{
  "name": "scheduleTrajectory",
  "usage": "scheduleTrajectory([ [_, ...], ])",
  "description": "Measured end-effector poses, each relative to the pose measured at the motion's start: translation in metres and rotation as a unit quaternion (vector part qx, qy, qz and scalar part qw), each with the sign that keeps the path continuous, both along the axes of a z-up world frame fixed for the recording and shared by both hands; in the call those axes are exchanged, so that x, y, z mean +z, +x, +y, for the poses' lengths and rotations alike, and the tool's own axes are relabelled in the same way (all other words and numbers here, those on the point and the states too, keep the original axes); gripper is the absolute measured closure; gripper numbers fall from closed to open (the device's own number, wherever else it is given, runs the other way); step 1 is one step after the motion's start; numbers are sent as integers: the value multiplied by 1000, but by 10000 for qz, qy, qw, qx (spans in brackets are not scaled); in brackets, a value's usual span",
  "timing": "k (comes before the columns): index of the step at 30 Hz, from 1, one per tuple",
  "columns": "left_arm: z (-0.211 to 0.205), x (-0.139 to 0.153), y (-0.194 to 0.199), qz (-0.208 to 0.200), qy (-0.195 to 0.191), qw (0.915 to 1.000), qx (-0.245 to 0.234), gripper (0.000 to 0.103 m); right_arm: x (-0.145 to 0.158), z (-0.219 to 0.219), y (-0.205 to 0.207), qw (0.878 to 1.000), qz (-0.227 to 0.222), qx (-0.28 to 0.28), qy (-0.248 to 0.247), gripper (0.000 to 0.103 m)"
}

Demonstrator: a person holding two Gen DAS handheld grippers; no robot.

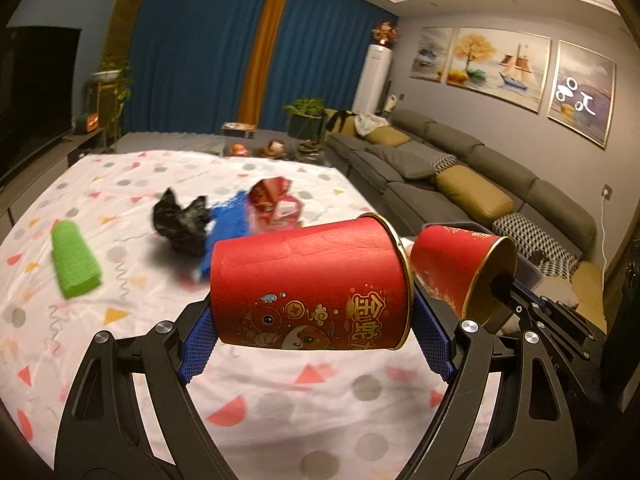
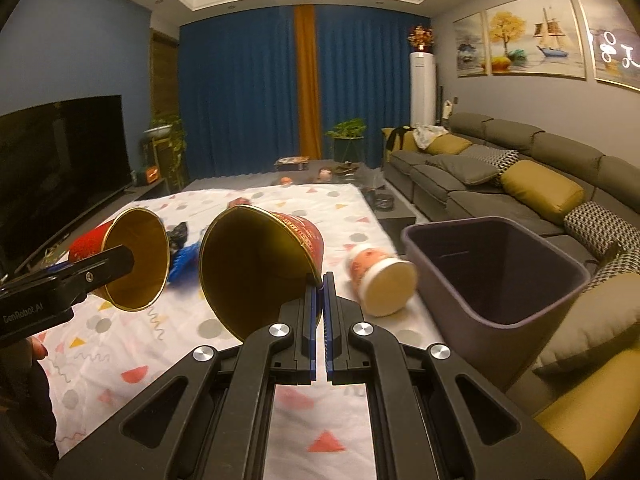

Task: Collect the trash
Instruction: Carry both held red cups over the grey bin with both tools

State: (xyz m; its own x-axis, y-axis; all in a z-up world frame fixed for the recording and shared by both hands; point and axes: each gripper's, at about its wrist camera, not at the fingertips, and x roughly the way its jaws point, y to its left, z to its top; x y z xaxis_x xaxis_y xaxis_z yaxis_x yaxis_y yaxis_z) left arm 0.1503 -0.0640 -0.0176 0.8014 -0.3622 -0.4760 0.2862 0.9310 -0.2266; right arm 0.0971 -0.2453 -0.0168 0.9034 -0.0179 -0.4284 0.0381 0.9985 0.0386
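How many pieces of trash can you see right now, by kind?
Red paper cups, one in each gripper: 2
White cup lying on the table: 1
Green roll: 1
Black crumpled bag: 1
Red wrapper: 1
Blue mesh piece: 1
Total: 7

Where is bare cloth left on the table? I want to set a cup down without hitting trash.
Free: the near cloth under the left tongs, and the strip left of the green roll. Crowded: mid-table, where black bag, blue piece and red wrapper bunch, and by the bin, where a pale cup lies.
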Motion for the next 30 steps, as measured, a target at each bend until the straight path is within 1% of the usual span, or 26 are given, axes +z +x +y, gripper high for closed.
scheduleTrajectory([
  [14,-85,14,17,-221,79,9971,-718,20,6,-66,-16,9972,-176,-708,150,99],
  [22,-143,22,29,-344,66,9917,-1237,20,14,-104,-19,9924,-306,-1179,195,99],
  [30,-196,17,48,-339,31,9856,-1659,20,11,-140,-14,9867,-276,-1578,290,99],
])
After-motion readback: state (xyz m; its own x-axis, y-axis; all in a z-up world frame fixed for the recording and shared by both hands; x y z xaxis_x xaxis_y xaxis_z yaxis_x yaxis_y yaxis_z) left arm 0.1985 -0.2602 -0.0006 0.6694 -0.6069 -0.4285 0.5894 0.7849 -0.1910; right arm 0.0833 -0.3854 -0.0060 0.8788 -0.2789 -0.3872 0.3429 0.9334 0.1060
